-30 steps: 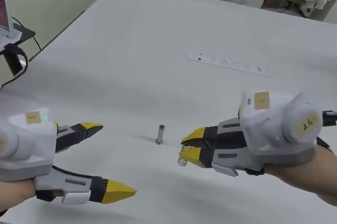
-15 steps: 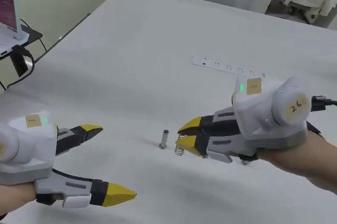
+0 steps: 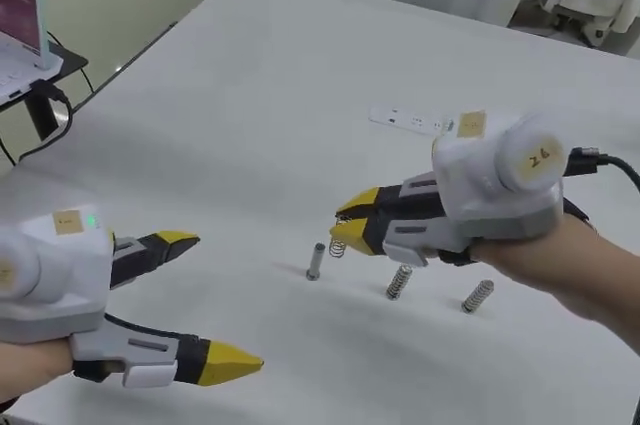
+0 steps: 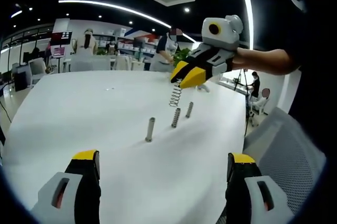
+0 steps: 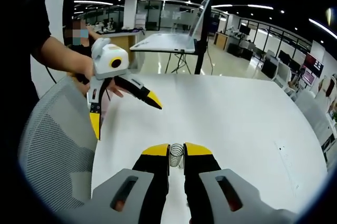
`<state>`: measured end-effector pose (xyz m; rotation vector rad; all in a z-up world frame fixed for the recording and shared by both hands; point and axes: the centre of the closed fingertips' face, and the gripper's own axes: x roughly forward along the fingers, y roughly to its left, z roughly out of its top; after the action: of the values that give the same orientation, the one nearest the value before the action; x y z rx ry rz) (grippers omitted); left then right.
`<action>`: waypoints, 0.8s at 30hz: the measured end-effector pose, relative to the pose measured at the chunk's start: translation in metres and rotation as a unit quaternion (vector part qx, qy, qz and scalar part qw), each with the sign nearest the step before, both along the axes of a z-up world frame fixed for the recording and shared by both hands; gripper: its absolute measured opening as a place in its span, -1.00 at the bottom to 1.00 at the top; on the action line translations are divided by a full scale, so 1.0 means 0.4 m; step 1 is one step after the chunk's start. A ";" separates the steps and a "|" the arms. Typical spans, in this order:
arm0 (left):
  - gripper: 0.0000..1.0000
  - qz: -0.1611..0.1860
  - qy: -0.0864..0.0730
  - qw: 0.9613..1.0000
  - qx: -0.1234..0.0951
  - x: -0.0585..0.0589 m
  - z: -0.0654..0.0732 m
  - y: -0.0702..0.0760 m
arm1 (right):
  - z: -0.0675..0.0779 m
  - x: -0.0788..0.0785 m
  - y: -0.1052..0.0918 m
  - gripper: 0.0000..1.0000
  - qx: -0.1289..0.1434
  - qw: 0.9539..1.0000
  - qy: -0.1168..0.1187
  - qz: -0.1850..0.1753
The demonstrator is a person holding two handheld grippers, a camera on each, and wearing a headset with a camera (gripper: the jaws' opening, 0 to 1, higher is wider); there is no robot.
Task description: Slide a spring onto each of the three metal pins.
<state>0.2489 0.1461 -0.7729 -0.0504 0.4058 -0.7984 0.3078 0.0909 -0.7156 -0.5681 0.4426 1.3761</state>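
Nearest, at near left, left gripper (image 3: 220, 300): jaws spread wide, nothing held. Beyond it the bare pin (image 3: 316, 260), a short, smooth grey metal cylinder, upright on the matte white table (image 3: 200, 125). To its right, first sprung pin (image 3: 399, 282) and second sprung pin (image 3: 478, 295), each with a wire coil around it. So two of three look done, one left. Right gripper (image 3: 348, 228): yellow tips pinched on a thin coiled spring (image 3: 337, 246), in the air just right of the bare pin's top, not on it yet. Far: flat white power strip (image 3: 415, 123).
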 end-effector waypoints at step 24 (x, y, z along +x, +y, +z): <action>0.96 0.002 0.002 1.000 -0.007 0.005 0.003 -0.007 | -0.053 0.063 0.033 -0.86 -0.007 0.999 0.025 -0.035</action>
<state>0.2509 0.1435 -0.7716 -0.0650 0.4034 -0.7972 0.3330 0.1039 -0.7369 -0.5264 0.5074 1.3236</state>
